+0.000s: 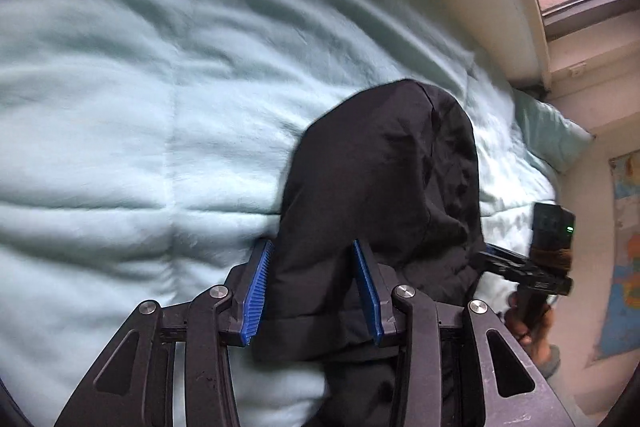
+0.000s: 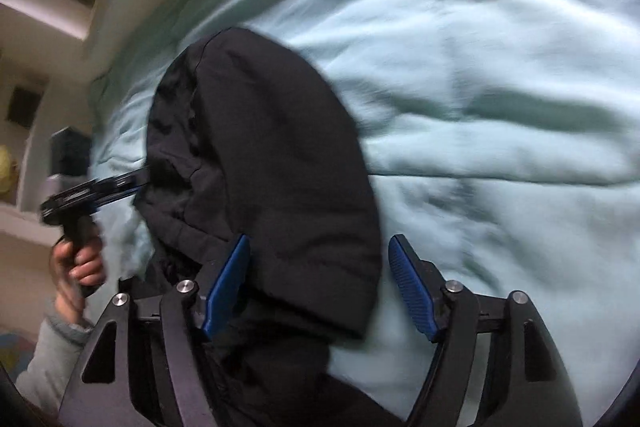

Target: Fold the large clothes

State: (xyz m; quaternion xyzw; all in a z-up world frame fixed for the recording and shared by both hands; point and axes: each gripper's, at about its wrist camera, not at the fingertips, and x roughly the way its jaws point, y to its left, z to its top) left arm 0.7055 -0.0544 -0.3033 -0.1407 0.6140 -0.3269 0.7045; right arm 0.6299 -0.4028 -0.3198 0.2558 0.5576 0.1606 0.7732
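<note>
Looks like we're mid-fold here. The black garment is bunched into a long hump on the pale green comforter, running toward the pillow end of the bed. Left gripper is clamped on one end of the fabric. Right gripper has its jaws spread, cloth between them but the outer pad clear. I'd guess flattening and squaring up is left.
</note>
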